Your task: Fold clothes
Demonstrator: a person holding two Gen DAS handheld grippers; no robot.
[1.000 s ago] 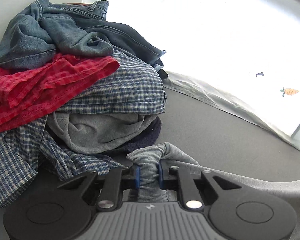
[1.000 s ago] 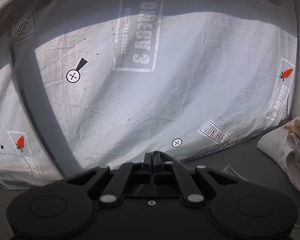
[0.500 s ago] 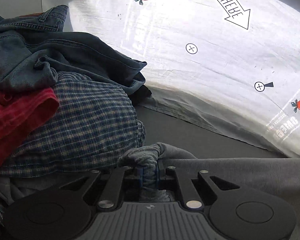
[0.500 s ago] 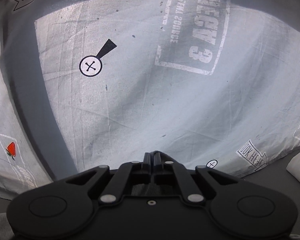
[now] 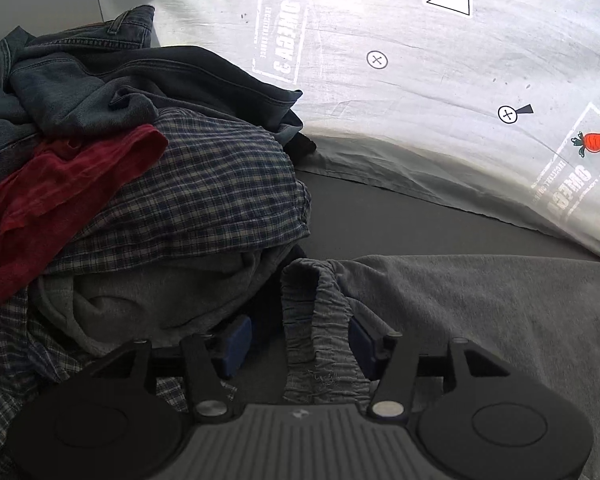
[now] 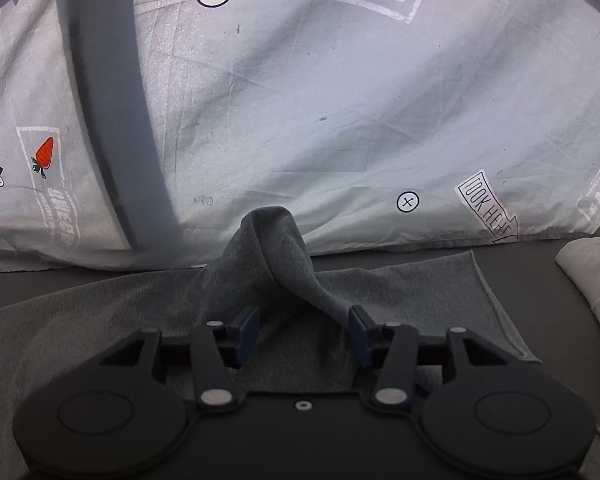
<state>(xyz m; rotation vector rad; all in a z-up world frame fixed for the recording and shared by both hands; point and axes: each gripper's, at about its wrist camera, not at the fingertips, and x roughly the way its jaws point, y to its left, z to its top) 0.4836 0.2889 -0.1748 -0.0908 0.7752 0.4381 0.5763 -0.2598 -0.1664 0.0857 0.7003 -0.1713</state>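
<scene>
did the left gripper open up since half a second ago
Yes. The left gripper was clamped on the grey garment's waistband; its blue pads now stand apart, the waistband loose between them.

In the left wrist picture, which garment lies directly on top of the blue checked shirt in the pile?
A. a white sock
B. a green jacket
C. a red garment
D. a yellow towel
C: the red garment is draped over the upper left part of the blue checked shirt, below the dark denim jeans.
</scene>
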